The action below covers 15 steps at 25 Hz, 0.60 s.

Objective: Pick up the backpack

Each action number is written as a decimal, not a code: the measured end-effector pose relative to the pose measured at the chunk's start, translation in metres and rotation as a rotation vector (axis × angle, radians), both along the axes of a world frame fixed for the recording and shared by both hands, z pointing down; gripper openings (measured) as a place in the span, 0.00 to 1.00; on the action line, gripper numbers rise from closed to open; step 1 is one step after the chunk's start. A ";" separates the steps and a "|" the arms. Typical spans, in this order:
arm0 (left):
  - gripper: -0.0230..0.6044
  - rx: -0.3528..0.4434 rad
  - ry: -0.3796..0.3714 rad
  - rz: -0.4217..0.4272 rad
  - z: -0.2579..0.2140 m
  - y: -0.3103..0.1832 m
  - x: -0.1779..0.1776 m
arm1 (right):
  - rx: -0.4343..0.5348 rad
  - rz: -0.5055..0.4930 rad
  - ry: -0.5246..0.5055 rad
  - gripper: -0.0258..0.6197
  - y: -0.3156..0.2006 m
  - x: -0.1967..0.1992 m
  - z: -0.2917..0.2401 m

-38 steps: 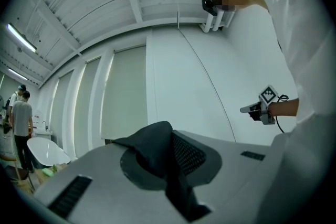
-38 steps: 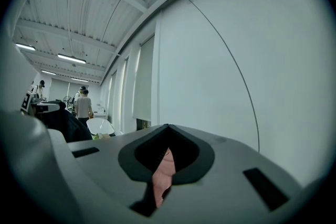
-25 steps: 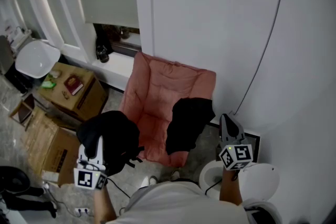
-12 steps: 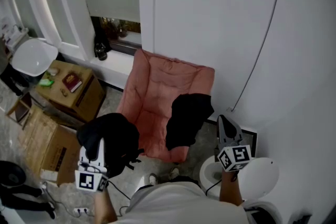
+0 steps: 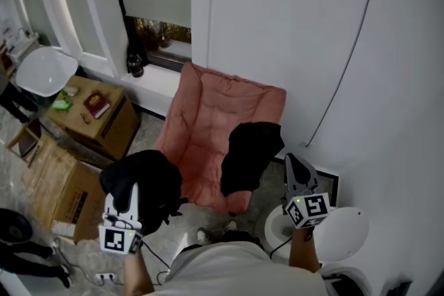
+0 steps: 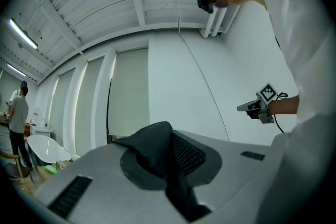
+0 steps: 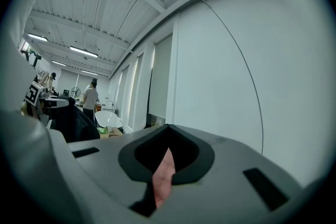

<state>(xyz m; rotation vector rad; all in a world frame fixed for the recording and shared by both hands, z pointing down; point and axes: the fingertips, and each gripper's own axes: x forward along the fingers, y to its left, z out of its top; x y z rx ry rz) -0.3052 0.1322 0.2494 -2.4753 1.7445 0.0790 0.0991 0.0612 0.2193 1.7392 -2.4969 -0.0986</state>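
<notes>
The black backpack hangs off the floor at lower left in the head view, in front of a pink folding chair. My left gripper is shut on it. In the left gripper view a fold of its black fabric is pinched between the jaws of the left gripper. My right gripper is held level to the right of the chair, shut and holding nothing. In the right gripper view the right gripper shows only a thin pink sliver of chair between its jaws, and the backpack is at left.
A second black garment lies draped on the pink chair. Cardboard boxes and a low wooden box with a book stand at left. Beside them is a white round chair. A white wall rises behind, and a white round stool stands at lower right.
Both grippers have drifted a little across the room and the view has shifted with them. The backpack stays in the left gripper's grip. The right gripper stays shut.
</notes>
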 end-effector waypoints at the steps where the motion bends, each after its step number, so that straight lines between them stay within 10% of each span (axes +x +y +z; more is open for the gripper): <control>1: 0.11 0.013 0.012 0.003 -0.003 -0.001 0.000 | 0.000 0.002 0.003 0.07 -0.001 -0.001 0.001; 15: 0.11 0.034 0.029 0.019 -0.003 -0.011 -0.011 | 0.004 0.007 0.023 0.07 -0.007 -0.010 0.001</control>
